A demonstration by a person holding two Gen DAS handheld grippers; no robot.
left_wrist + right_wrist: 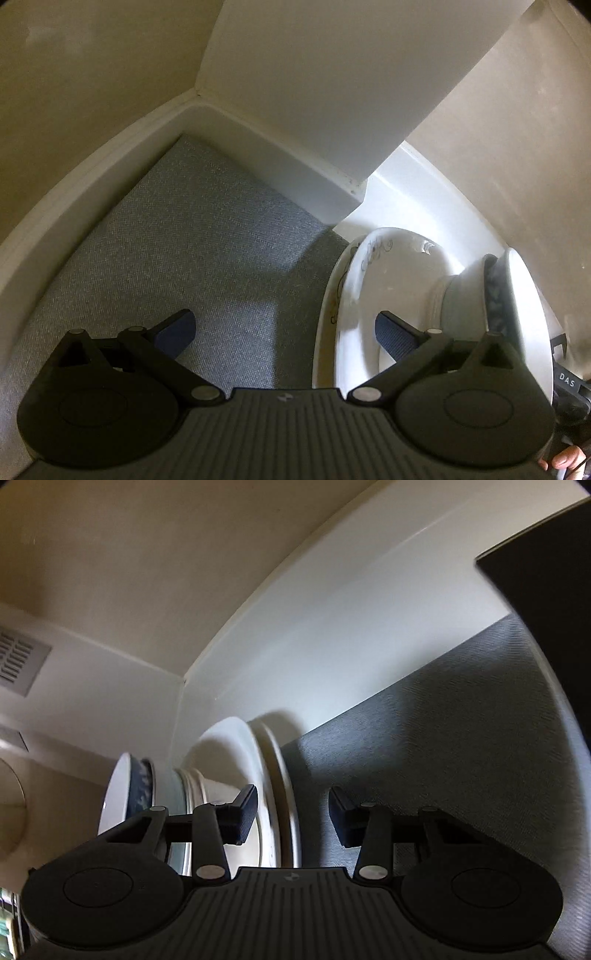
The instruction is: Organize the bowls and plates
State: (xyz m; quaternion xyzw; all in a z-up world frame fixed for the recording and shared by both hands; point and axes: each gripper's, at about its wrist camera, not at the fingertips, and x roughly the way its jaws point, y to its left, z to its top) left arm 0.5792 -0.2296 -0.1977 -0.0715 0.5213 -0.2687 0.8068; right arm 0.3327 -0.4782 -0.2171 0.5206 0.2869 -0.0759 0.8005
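Note:
Two white plates [354, 288] with a dark scroll pattern lie stacked on a grey shelf liner [184, 240]. On them stand nested bowls [461, 291], one with a blue pattern [493, 291]. My left gripper [286, 334] is open over the liner beside the stack, and its right fingertip [395, 336] overlaps the top plate. The right wrist view is rolled, so the plates [236, 746] and bowls [122, 794] appear sideways. My right gripper [293, 816] straddles the plates' near rim, with a gap showing beside the lower pad [341, 819].
White cabinet walls and a white upright panel [314, 92] close in the shelf at the back. A wall vent [18, 661] shows far left and a dark panel [546, 572] at upper right. A person's fingertip [565, 458] shows at the lower right.

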